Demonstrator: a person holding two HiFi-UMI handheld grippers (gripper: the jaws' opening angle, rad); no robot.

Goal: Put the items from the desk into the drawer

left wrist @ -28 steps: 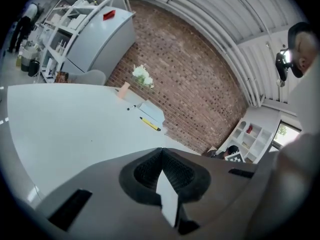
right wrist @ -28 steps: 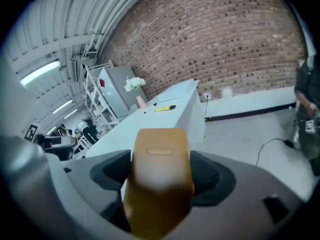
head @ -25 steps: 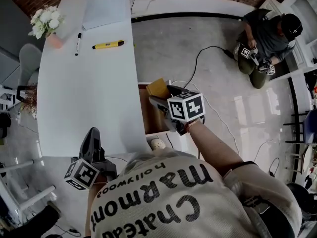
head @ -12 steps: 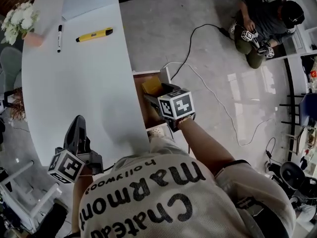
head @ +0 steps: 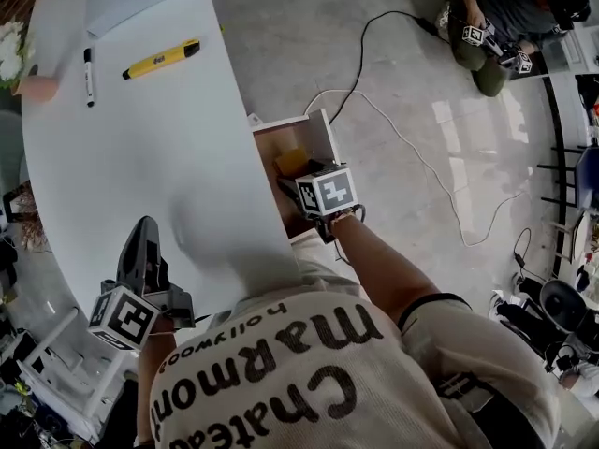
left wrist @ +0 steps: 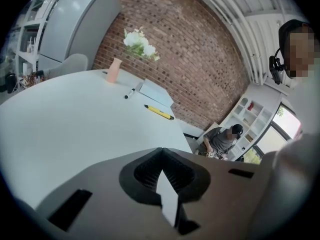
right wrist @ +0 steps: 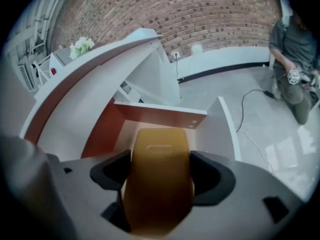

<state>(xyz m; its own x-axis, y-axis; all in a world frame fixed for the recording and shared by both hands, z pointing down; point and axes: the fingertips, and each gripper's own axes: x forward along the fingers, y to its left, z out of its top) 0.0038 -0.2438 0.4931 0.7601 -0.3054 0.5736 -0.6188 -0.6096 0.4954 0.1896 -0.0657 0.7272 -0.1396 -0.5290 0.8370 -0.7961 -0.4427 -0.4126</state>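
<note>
Right gripper [right wrist: 160, 171] holds a yellow item [right wrist: 157, 184] over the open drawer [right wrist: 165, 115] at the worktop's [head: 168, 157] edge.
Its jaws stand wide, pinching the item's sides; open floor [head: 393, 92] lies right of the drawer. Left gripper [left wrist: 161, 156], jaws pressed together, hovers over the worktop's near edge.

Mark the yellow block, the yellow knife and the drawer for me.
yellow block [right wrist: 159, 176]: right gripper view, middle of its upper face.
yellow knife [head: 161, 58]: head view, middle of its body.
drawer [right wrist: 156, 115]: right gripper view, its far wall.
</note>
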